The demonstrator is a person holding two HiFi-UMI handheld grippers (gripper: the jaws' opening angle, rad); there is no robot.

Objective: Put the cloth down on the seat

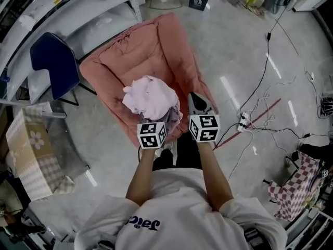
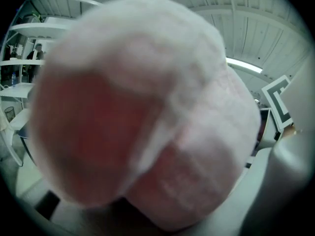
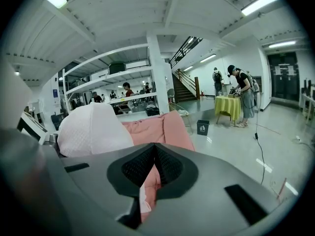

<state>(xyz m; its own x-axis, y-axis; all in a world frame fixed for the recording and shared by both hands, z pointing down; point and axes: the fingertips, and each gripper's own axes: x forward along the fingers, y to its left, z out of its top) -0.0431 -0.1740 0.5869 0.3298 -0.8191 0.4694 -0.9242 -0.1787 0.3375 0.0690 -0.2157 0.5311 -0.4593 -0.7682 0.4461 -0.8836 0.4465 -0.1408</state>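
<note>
Your left gripper [image 1: 153, 130] grips the bunched pink cloth [image 1: 151, 95], jaws wide around it. It's soft, light and floppy, so hold its thick middle over the cushioned seat [image 1: 130, 56].

Right tool [image 3: 155, 147] large in the foreground, dark pads meeting at the tips, salmon fabric showing in the slit below, bundled pale pink cloth [image 3: 93, 129] at left, salmon seat [image 3: 165, 129] behind, dark bin [image 3: 202, 127] on glossy floor [image 3: 246, 151], person [image 3: 243, 95] beside a yellow-draped desk [image 3: 227, 104]

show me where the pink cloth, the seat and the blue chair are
cloth [image 1: 151, 94]: head view, top of the bundle
seat [image 1: 143, 48]: head view, bare back cushion
blue chair [image 1: 54, 61]: head view, middle of its blue panel
</note>
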